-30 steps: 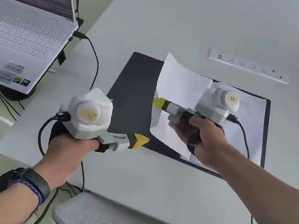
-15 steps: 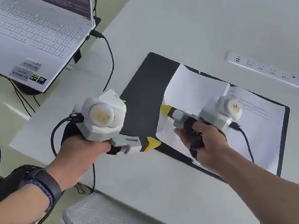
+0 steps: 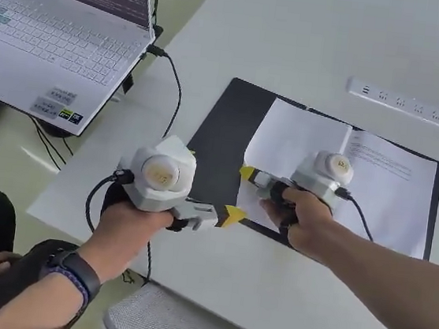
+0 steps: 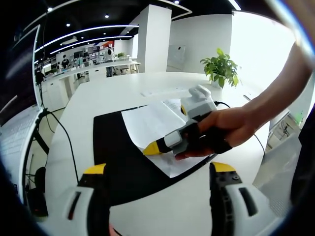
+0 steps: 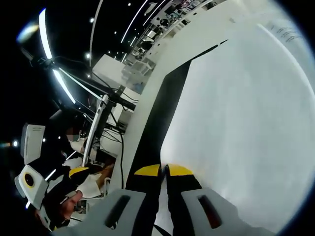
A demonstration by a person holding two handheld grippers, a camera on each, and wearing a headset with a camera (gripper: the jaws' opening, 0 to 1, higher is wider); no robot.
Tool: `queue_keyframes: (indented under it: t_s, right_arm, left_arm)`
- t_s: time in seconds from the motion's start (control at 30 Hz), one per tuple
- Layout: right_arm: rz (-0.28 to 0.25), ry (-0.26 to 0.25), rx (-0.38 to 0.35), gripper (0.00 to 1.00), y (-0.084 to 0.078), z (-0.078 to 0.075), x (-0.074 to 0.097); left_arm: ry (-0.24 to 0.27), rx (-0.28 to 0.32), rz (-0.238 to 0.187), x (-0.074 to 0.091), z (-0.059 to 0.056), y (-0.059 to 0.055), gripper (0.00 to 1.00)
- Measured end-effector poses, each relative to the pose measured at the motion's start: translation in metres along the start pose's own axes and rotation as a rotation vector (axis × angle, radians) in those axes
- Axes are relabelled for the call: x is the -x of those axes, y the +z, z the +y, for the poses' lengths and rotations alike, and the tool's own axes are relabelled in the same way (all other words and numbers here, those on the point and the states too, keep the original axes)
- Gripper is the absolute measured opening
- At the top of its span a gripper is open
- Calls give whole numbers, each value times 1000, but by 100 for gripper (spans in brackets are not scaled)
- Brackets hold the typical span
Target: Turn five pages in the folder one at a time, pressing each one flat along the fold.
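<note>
A black folder [image 3: 216,136] lies open on the white table. Its loose white page [image 3: 295,140] is lifted off the printed stack [image 3: 395,192] on the right half and arches toward the bare left cover. My right gripper [image 3: 246,172] is shut on that page's near edge; the right gripper view shows the sheet [image 5: 236,128] running between the closed yellow tips [image 5: 165,170]. My left gripper [image 3: 232,214] hovers over the table's front edge, left of the folder, open and holding nothing [image 4: 158,168]. From there I see the right gripper [image 4: 151,147] pinching the page [image 4: 152,123].
An open laptop [image 3: 56,31] sits at the far left, with a cable [image 3: 173,88] trailing over the table edge. A white power strip [image 3: 412,107] lies beyond the folder. A mesh chair seat [image 3: 153,328] is below the front edge. A potted plant [image 4: 221,69] stands at the far end.
The head camera has swung, shifting everything rightward. The right gripper has brought the held page lower and closer to the folder's left cover. The left gripper stays open near the front edge.
</note>
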State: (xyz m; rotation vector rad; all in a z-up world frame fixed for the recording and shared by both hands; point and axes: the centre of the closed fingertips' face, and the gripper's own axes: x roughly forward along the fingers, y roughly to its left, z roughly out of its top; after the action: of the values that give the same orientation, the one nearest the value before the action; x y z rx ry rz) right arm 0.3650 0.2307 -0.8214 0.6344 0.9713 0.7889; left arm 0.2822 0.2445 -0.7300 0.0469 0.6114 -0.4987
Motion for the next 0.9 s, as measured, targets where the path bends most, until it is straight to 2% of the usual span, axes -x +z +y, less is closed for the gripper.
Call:
queue_keyframes:
  t_s: [0.23, 0.47, 0.67, 0.73, 0.9]
  right_arm:
    - [-2, 6, -15, 3, 0, 1, 0]
    - [-8, 43, 6, 14, -1, 11, 1]
    - [-6, 74, 21, 24, -2, 20, 4]
    - [-28, 91, 22, 29, 3, 24, 7]
    - [-38, 127, 37, 30, 11, 29, 12]
  left_arm:
    - [4, -6, 7, -2, 0, -3, 83]
    - [-2, -1, 6, -5, -3, -3, 82]
    - [17, 7, 6, -5, 2, -2, 77]
    - [17, 5, 7, -6, 3, -2, 75]
    - [18, -7, 12, -10, 4, -1, 69]
